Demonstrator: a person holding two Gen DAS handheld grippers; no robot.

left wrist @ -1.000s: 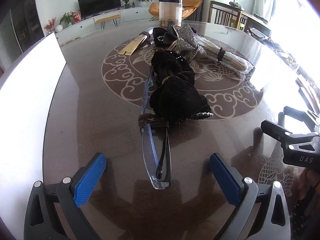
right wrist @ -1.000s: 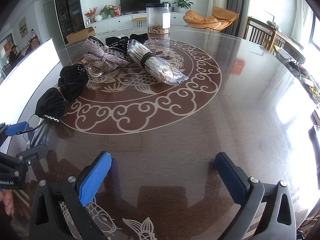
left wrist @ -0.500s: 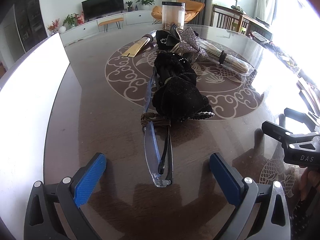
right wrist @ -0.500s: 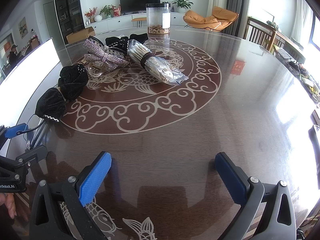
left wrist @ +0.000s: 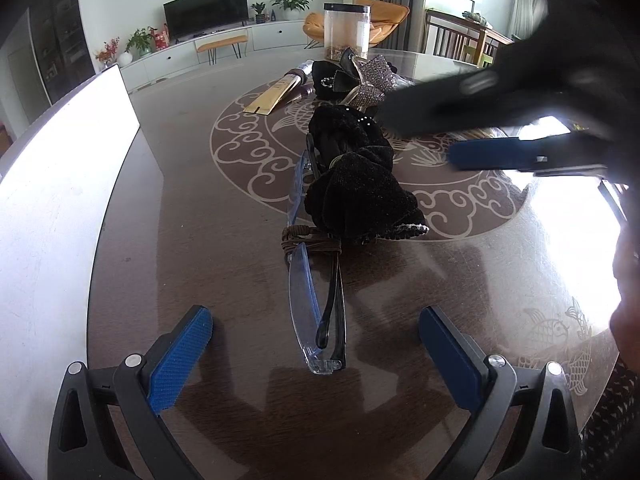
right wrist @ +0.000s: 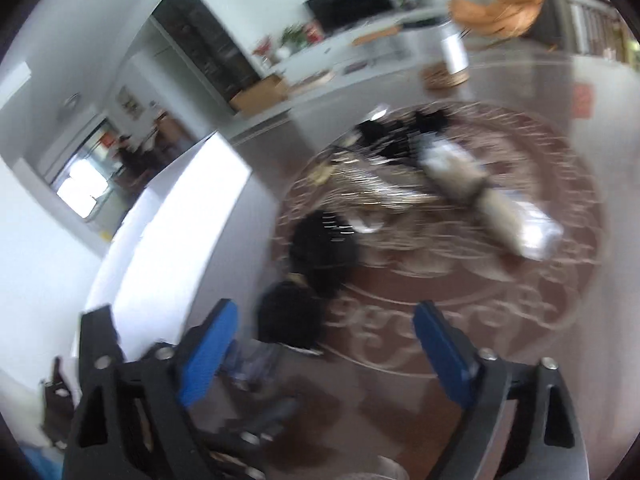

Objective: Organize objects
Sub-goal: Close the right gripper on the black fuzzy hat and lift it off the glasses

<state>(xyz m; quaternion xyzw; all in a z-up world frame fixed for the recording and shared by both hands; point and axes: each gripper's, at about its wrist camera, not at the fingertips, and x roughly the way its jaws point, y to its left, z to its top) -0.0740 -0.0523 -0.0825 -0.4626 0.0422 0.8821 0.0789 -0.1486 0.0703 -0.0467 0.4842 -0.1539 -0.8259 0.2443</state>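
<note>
My left gripper (left wrist: 316, 324) stands open low over the table, with folded clear-blue glasses (left wrist: 308, 292) lying between its fingers, untouched. Brown hair ties (left wrist: 312, 242) are looped around the glasses. Beyond them lies a black velvet hair bow (left wrist: 352, 184) (right wrist: 316, 248). My right gripper (left wrist: 424, 132) (right wrist: 320, 316) reaches in, blurred, from the right above the far end of the bow. Its jaws are closing and the pads press on nothing. Farther back are a rhinestone bow (left wrist: 370, 80) and a bag of cotton swabs (right wrist: 492, 204).
A white board (left wrist: 60, 200) runs along the table's left side. A gold packet (left wrist: 276, 94) and a clear jar (left wrist: 346, 28) stand at the back. A person's hand (left wrist: 626, 300) shows at the right edge. The patterned brown table (left wrist: 192, 200) curves round.
The right gripper has swung up and to the left, from the table's near right to above the black bow, and its jaws have narrowed. The left gripper has kept still.
</note>
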